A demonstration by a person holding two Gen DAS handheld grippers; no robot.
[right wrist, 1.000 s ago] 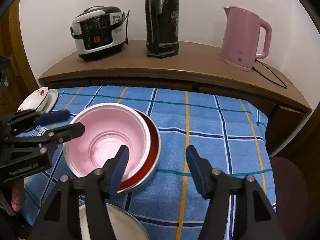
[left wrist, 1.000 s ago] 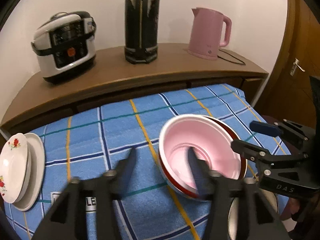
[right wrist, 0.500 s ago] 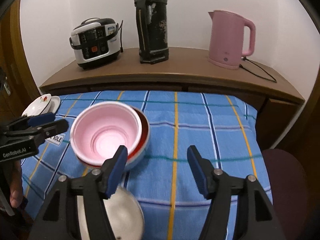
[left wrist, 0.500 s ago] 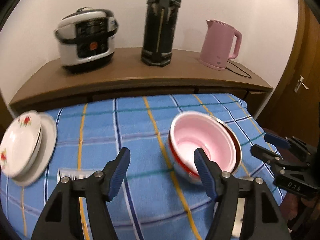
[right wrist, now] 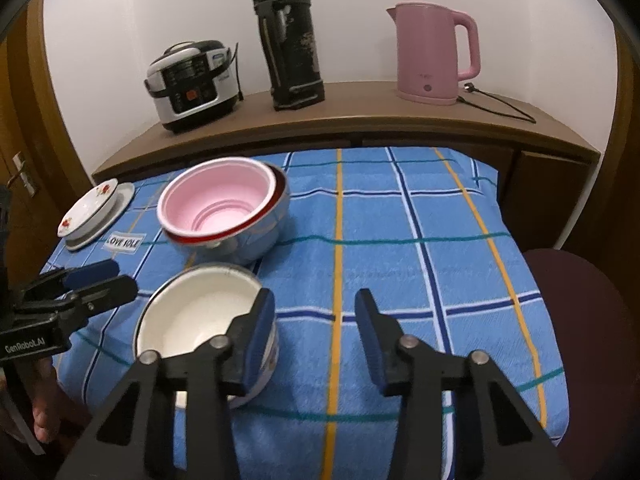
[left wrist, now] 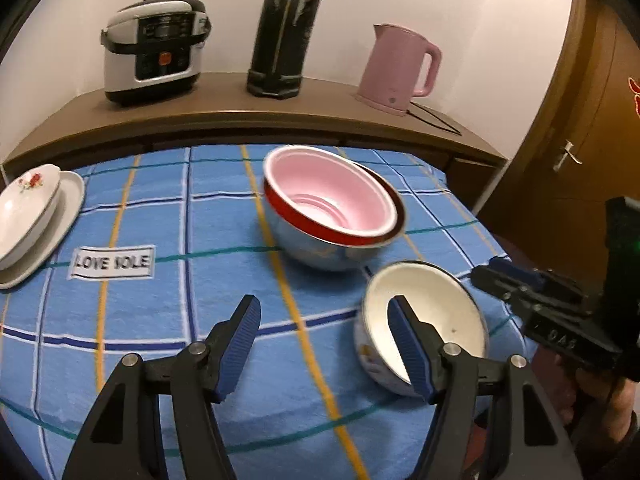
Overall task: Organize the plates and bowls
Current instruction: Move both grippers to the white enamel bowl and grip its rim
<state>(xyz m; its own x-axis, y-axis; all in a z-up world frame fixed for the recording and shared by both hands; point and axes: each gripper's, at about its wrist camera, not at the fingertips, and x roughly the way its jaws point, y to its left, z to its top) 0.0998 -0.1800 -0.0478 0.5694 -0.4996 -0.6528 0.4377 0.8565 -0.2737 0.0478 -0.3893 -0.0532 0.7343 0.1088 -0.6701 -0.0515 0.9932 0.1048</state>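
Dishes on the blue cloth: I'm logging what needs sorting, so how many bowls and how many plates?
Bowls: 3, a pink bowl nested in a red-rimmed bowl, and a white bowl.
Plates: 2, a flowered plate on a plain plate.
Total: 5

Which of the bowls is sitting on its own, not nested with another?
The white bowl nearest the tools stands alone on the cloth. The pink bowl sits nested inside the red-rimmed bowl behind it.
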